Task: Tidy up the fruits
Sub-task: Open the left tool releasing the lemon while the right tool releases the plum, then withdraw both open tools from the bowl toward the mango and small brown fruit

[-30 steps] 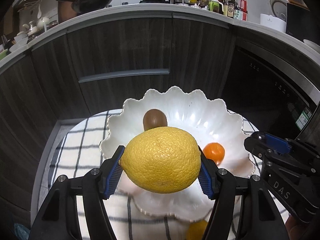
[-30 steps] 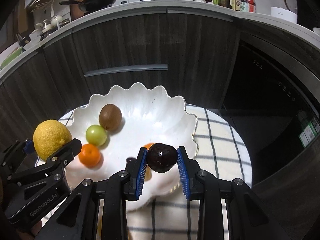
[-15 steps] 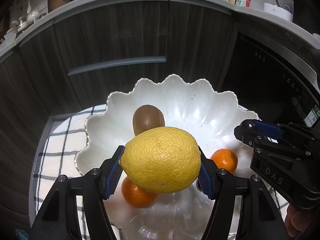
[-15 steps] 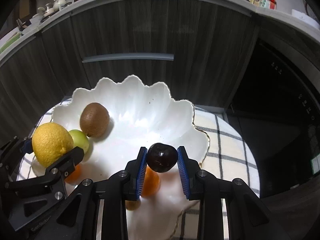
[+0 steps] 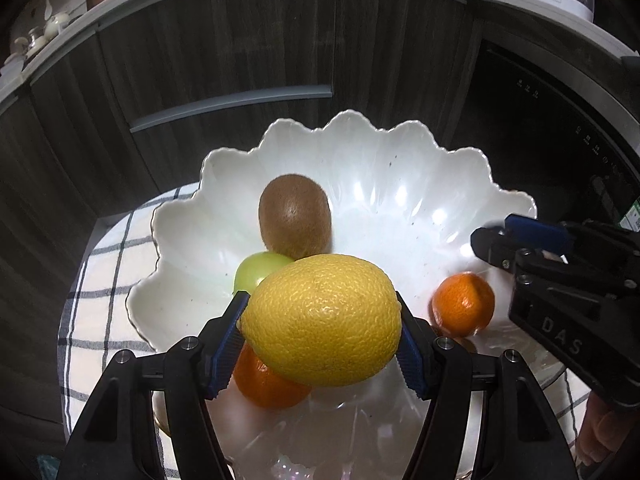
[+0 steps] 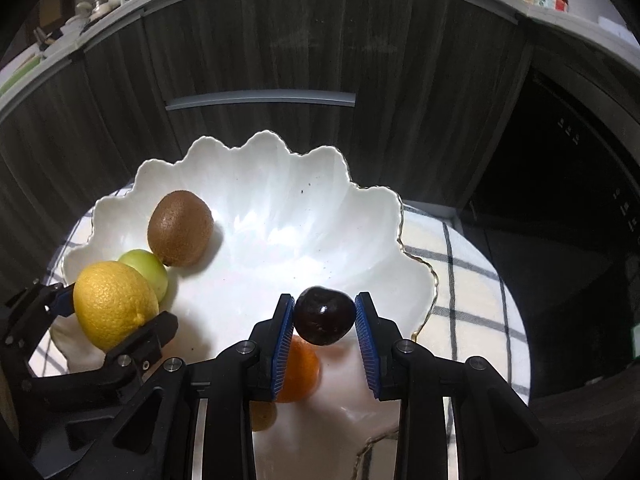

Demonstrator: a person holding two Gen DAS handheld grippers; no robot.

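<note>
Left wrist view: left gripper (image 5: 320,340) clamped on lemon (image 5: 320,320), orange (image 5: 268,384) half-hidden beneath; right gripper (image 6: 324,320) freshly loosened around plum (image 6: 324,316).

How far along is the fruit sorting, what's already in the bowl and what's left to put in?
Done: a kiwi, a green fruit and two oranges already lie in the white bowl. In hand: the left gripper clamps the lemon over the bowl; the right gripper has just been opening around the dark plum. Left: release both.

Yellow lemon (image 5: 322,318), dark plum (image 6: 324,315) above fruit-filled white bowl (image 5: 360,152)
</note>
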